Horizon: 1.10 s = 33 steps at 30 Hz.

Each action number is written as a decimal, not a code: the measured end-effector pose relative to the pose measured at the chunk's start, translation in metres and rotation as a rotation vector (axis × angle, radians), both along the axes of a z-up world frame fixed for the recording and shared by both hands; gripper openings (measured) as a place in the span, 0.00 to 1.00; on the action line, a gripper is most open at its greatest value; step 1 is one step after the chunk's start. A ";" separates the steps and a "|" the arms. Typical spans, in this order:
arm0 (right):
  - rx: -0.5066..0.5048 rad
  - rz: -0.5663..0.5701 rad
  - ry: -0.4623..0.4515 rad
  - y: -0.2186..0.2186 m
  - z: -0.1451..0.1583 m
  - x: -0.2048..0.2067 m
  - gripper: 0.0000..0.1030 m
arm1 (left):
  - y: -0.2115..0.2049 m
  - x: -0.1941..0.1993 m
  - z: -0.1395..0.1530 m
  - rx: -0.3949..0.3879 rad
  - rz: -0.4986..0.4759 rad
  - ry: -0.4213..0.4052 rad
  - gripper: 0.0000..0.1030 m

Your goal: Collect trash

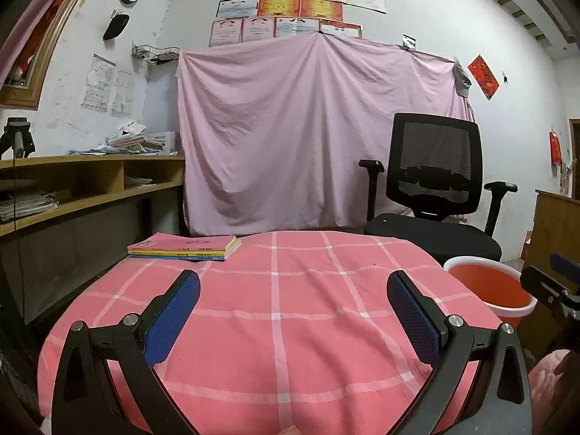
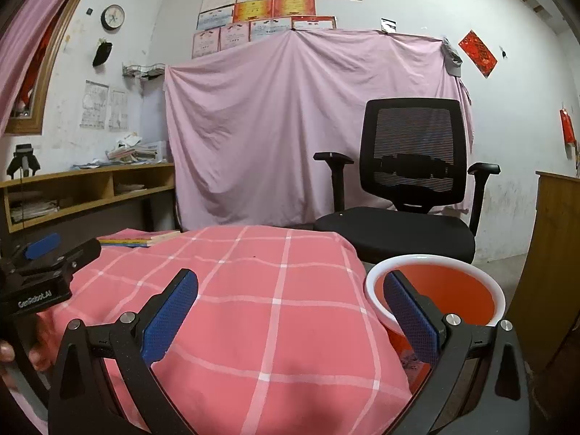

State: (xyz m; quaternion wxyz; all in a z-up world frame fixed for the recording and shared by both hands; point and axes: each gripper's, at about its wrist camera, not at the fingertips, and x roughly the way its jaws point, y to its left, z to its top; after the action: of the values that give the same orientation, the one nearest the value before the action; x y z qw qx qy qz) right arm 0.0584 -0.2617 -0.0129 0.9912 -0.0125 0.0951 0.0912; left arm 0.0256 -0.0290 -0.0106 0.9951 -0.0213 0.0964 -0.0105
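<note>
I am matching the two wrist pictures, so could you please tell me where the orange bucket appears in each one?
Left wrist view: the orange bucket sits at the right edge, beside the pink checked cloth.
Right wrist view: it sits lower right, partly behind the right claw finger.
Shared landmark: the black office chair stands behind the bucket in both.

White "GenRobot.AI" lettering on the black body of the left tongs (image 2: 54, 253) at the left edge of the right wrist view (the only legible text), wall certificates (image 2: 275, 11) at upper centre, book covers (image 1: 185, 246) too blurred to read
</note>
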 end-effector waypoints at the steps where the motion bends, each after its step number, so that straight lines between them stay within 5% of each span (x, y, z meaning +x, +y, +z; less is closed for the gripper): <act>1: 0.001 -0.002 0.002 -0.001 -0.001 0.000 1.00 | -0.001 0.000 -0.001 0.003 -0.001 0.000 0.98; 33: 0.014 -0.013 0.011 -0.004 -0.005 0.000 1.00 | -0.013 0.000 -0.005 0.014 -0.006 -0.004 0.98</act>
State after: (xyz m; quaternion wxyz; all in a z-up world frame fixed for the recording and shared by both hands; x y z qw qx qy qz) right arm 0.0586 -0.2658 -0.0175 0.9913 -0.0045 0.0999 0.0855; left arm 0.0254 -0.0415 -0.0160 0.9953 -0.0142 0.0947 -0.0127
